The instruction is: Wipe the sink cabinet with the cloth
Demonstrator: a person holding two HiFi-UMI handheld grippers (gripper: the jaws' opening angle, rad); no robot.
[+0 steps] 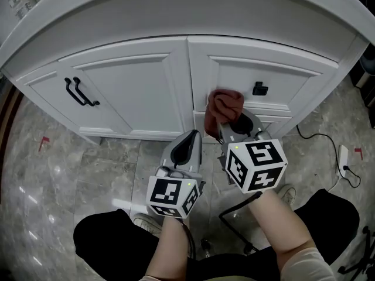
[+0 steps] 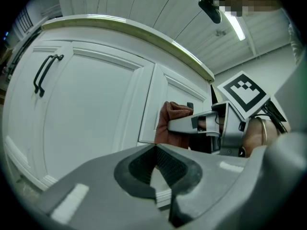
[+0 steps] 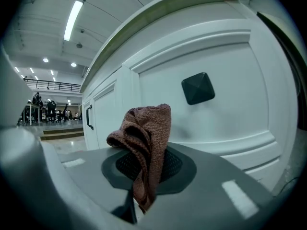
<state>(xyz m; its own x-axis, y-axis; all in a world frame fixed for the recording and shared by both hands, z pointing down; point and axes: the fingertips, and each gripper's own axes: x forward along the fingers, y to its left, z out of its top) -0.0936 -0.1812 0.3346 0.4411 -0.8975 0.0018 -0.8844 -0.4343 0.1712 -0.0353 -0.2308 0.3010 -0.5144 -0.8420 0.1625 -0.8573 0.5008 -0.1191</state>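
- The right gripper (image 3: 144, 172) has its jaws clenched on the cloth (image 3: 145, 137), a reddish-brown, bunched rag that sticks up out of the dark pads and droops a little below them.
- In the head view the cloth sits at 12 o'clock from the right gripper's marker cube (image 1: 256, 164), in front of the white sink cabinet (image 1: 135, 89) near the seam between its two front panels. Whether it presses on the surface cannot be told.
- A black square knob (image 1: 260, 88) is at 2 o'clock from the cloth, on the right panel, apart from it.
- A black bar handle (image 1: 81, 92) is at 9 o'clock from the cloth, well apart, on the left door.
- The left gripper (image 2: 156, 169) has its jaws pressed together with nothing between them. It hangs at 8 o'clock from the right gripper, short of the cabinet.
- Grey marbled floor (image 1: 53, 174) lies below the cabinet, and a black cable (image 1: 319, 138) runs across it at 4 o'clock from the knob.
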